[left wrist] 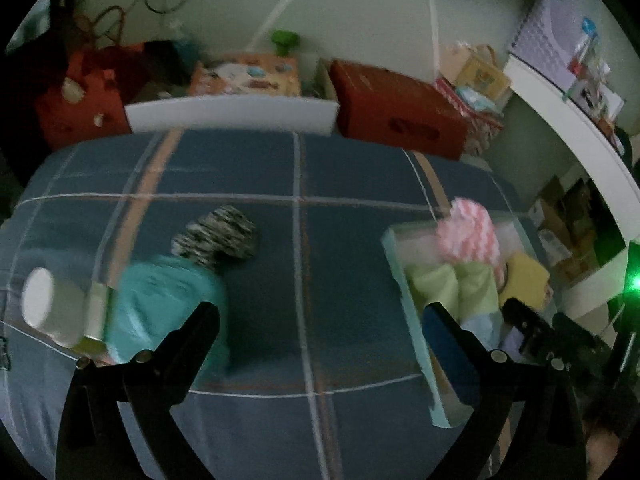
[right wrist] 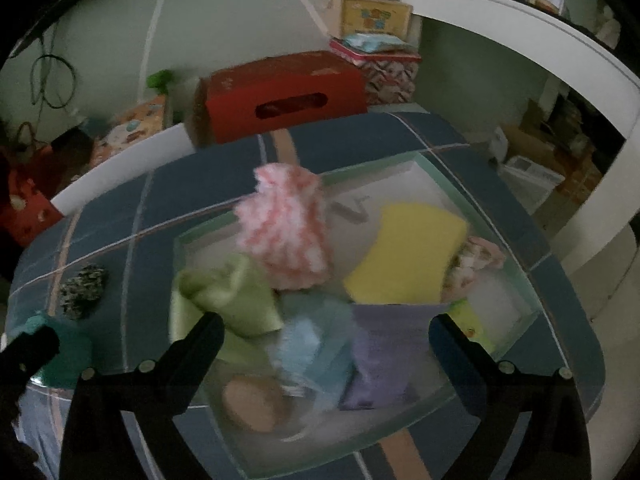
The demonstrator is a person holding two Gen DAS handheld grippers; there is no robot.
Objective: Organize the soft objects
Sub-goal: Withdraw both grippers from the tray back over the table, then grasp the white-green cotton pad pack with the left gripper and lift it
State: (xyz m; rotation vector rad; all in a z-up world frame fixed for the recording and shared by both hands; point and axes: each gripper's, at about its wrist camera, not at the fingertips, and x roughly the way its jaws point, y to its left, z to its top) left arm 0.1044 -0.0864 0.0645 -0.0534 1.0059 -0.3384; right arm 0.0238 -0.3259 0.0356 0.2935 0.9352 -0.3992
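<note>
A clear bin with a pale green rim (right wrist: 516,316) sits on the blue plaid bed and holds soft things: a pink-white fuzzy cloth (right wrist: 286,226), a yellow sponge (right wrist: 408,252), a green cloth (right wrist: 232,296), a light blue cloth (right wrist: 312,352) and a purple cloth (right wrist: 384,356). My right gripper (right wrist: 326,332) is open and empty above them. My left gripper (left wrist: 320,316) is open and empty over the bed. A teal cloth (left wrist: 168,300) and a black-white fuzzy ball (left wrist: 216,236) lie just left of it. The bin (left wrist: 404,300) is on its right.
A white roll (left wrist: 48,304) lies at the bed's left edge. A red box (left wrist: 400,112) and a patterned orange box (left wrist: 248,76) stand beyond the white footboard (left wrist: 232,114). A white curved shelf (right wrist: 560,52) runs along the right.
</note>
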